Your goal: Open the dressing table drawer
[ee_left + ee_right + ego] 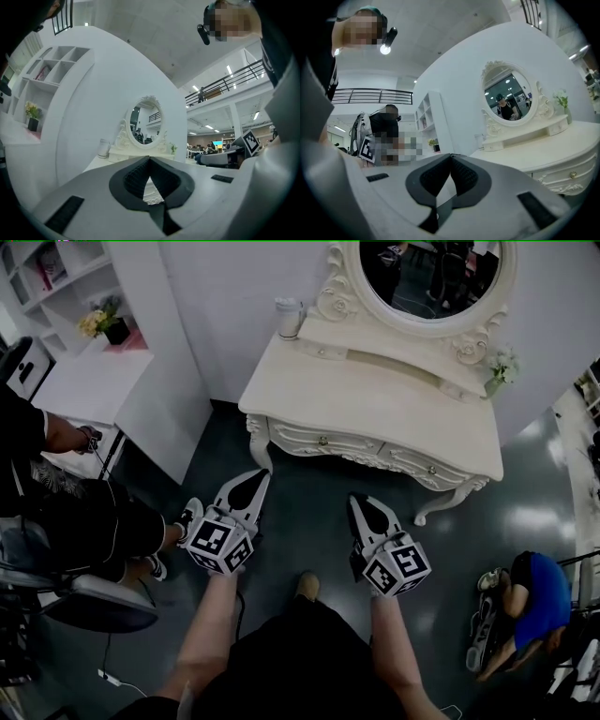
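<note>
Both the left claw (262,476) and the right claw (357,502) are pinched shut and empty (nothing between the pads), pointing level toward the closed drawer (322,440), whose front runs crosswise under the dressing-table counter (375,395), about equally near both.

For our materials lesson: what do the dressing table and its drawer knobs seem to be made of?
Dressing table: probably painted wood with a cream satin finish; the carved scrolls along its front suggest it. Drawer knobs: likely metal, with a small brassy glint; too small to confirm.
</note>
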`<state>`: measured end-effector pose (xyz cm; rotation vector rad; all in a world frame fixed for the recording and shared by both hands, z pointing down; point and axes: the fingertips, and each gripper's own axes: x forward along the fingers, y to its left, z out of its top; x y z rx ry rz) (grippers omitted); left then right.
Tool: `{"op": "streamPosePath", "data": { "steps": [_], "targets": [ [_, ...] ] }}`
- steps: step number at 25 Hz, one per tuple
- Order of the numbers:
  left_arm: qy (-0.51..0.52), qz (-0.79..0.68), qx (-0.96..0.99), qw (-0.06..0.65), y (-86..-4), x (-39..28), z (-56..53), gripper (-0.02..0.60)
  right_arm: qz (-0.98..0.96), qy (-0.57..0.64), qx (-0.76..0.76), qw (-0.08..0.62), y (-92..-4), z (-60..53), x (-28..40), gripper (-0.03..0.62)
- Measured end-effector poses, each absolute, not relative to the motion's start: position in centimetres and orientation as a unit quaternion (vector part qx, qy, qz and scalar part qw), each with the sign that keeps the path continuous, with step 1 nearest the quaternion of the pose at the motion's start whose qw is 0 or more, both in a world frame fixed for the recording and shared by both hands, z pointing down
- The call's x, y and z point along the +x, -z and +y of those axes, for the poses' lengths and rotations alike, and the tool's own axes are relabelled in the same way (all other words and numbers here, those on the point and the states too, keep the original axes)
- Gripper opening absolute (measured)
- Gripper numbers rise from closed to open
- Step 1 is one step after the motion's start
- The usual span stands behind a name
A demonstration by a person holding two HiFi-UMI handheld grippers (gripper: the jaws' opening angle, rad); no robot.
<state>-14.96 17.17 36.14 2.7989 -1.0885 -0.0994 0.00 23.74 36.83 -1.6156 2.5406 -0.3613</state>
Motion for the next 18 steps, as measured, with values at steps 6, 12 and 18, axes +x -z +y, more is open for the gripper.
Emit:
{"op": "streamPosePath", "data": {
  "steps": [6, 12, 18],
  "targets": [
    [0.030, -0.364, 0.928, 0.074, -36.6, -12.8, 13.7, 0.014, 0.839, 0.120, -0.528, 0.054, -37.0, 20.1, 2.2, 0.005],
    [0.025, -0.374, 0.925, 0.069, -36.5, -11.0, 11.2, 0.014, 0.846, 0.116, -0.518, 0.050, -37.2, 17.3, 3.9, 0.005],
    [0.024, -0.381, 0.922, 0.065, -36.6, -10.3, 10.2, 0.014, 0.850, 0.111, -0.512, 0.049, -37.3, 15.9, 5.1, 0.006]
  ]
}}
